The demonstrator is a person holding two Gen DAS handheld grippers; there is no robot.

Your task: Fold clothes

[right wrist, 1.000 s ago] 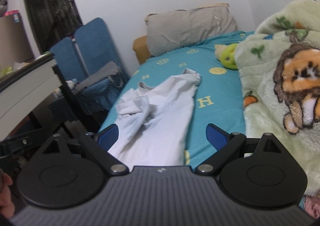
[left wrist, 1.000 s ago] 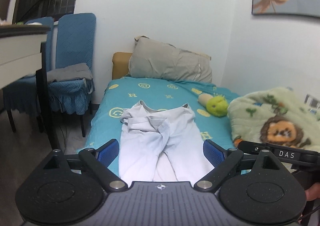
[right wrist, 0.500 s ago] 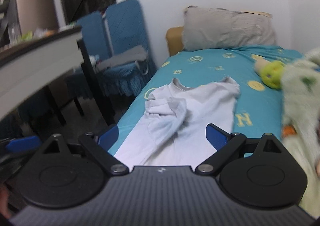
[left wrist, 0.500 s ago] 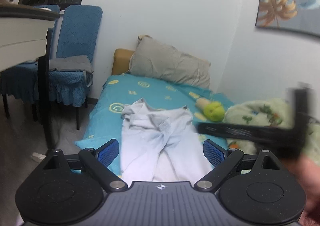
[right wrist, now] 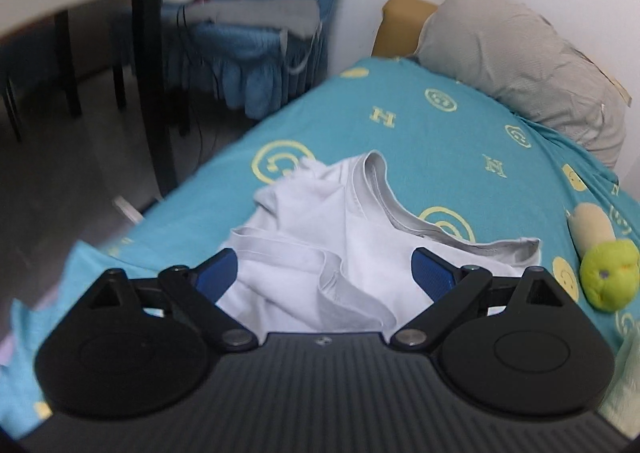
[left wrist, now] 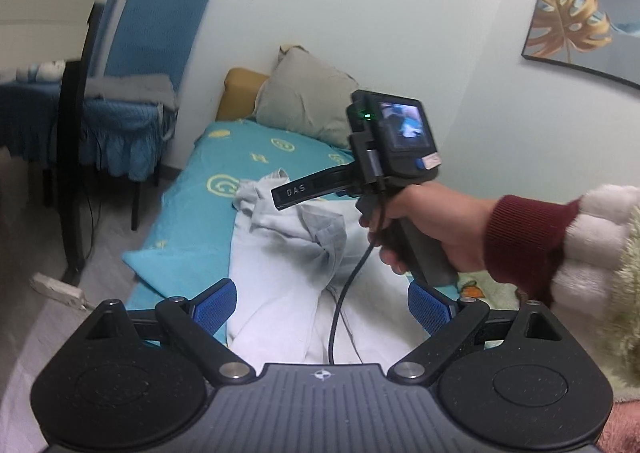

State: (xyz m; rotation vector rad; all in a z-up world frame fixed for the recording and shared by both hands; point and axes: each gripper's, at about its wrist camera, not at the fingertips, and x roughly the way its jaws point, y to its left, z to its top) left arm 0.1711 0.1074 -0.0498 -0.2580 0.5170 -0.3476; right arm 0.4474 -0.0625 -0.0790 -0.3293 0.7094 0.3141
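the white shirt (right wrist: 320, 253) lies lengthwise on the bed (right wrist: 460, 125), its bunched collar end directly beneath the nearer right hand-held gripper (right wrist: 324, 273), jaws closing but gripping nothing; left hand-held gripper (left wrist: 320, 305) released.

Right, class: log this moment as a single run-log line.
stage: reaching | white shirt: crumpled on bed, ungripped | right gripper: above shirt, jaws closing, nothing pinched | left gripper: open, empty

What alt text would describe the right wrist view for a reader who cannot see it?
The right gripper, its jaws closing with nothing pressed between them, hovers over a crumpled white T-shirt on a turquoise bed sheet. A grey pillow and a green plush toy lie beyond.
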